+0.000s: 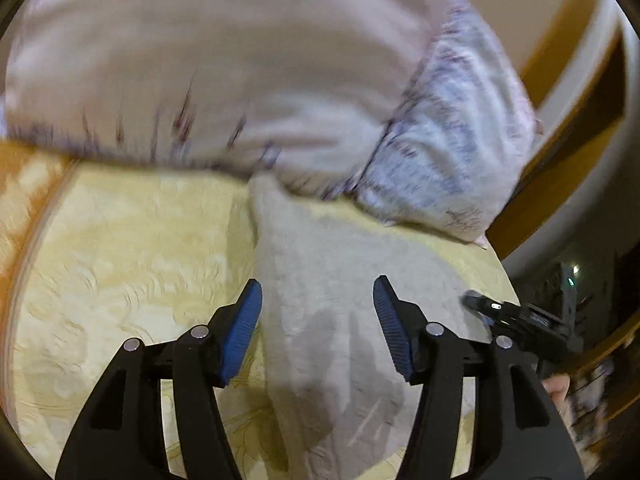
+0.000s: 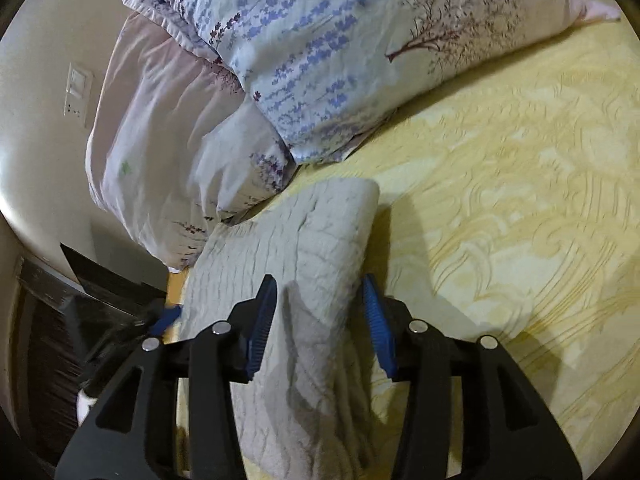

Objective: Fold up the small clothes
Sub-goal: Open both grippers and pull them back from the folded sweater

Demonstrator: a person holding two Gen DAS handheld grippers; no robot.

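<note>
While both grippers (image 1: pixel 318 330) (image 2: pixel 320 328) gape, the grey cloth (image 2: pixel 304 264) lies between their fingers.

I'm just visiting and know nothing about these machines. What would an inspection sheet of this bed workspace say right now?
Surface: yellow patterned bedspread, wrinkled, covering the bed.
Job's things: pale grey textured cloth, folded over into a thick strip, lying flat on the bedspread.
Clutter: lavender-print pillow resting on a pale pink pillow, both at the cloth's far end.
Grippers: left tongs open, blue pads on either side of the cloth; right tongs open, also straddling the cloth. Whether the pads touch the fabric is unclear.
Cables: nothing seen.
Surroundings: cream wall with a white switch plate; dark furniture beside the bed, blurred.
</note>
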